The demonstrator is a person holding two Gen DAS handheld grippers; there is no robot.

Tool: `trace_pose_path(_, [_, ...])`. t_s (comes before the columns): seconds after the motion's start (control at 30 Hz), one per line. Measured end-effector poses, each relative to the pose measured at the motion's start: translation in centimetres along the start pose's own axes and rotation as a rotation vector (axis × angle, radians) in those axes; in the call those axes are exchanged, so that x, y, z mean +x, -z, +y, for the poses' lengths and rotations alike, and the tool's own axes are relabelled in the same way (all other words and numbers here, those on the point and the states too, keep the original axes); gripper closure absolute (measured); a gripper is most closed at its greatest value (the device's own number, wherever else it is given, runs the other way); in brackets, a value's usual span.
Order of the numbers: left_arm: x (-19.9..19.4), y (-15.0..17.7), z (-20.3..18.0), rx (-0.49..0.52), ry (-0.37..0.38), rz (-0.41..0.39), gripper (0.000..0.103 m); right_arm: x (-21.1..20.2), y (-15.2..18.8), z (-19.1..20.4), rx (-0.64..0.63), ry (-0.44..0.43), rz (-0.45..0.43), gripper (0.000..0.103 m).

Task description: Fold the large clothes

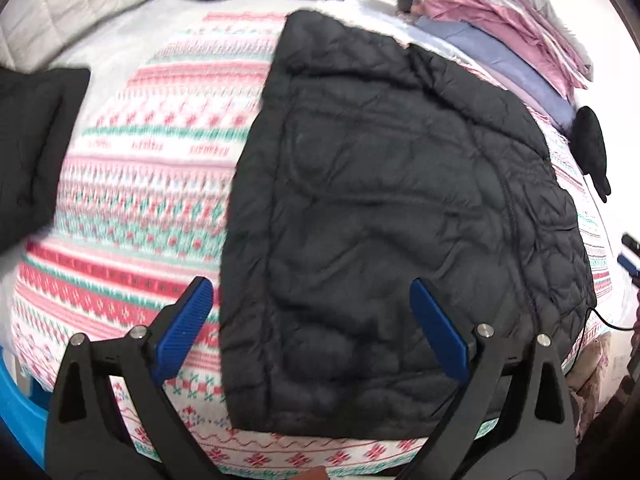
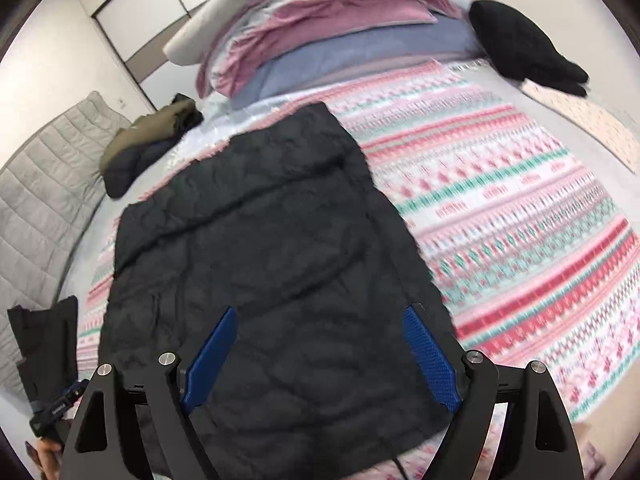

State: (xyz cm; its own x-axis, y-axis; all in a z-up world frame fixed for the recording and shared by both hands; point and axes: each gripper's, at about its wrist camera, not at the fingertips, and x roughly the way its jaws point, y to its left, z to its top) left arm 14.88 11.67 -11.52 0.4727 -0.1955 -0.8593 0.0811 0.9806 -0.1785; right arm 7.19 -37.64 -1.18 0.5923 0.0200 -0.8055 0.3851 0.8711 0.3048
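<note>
A: Status check. Where does the black quilted puffer jacket (image 1: 384, 208) lie?

B: We find it flat on the patterned pink, red and green knit blanket (image 1: 152, 184), its lower hem along the blanket's near edge, its top reaching toward the far edge by the stacked pink, blue and grey bedding (image 2: 320, 36). It reads as a narrow rectangle; no sleeve shows spread out to either side, so we judge the sleeves and sides already folded in.

A: Gripper states?

B: The left gripper (image 1: 312, 316) stands wide apart and holds nothing; one blue pad sits over the blanket, the other over the jacket's lower part. The right gripper (image 2: 320, 344) is likewise spread wide above the jacket's lower half, gripping no cloth. Whether either pad touches the fabric, we cannot tell.

A: What remains?

B: In our judgement, the lengthwise folds are complete. The crosswise fold, hem to collar, is not yet done. Other dark garments lie at the blanket's left edge (image 1: 32, 144) and far corner (image 2: 152, 144); we cannot say whether those need folding.
</note>
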Motion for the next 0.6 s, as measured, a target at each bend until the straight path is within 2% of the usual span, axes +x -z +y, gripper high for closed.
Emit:
trace_pose_path(0.17, [1.5,1.6,1.9,-0.051,0.028,0.053,0.005,0.7,2.0,-3.2,0.020,0.032,0.051,0.017])
trace_pose_path(0.33, [3.0,2.4,2.3,-0.056,0.014,0.091,0.005,2.1,4.0,-5.5,0.045,0.019,0.103,0.017])
trace_pose_path(0.6, [3.7,2.6,1.8,-0.033,0.001,0.089,0.005,5.1,5.4,-6.2,0.057,0.017,0.174,0.017])
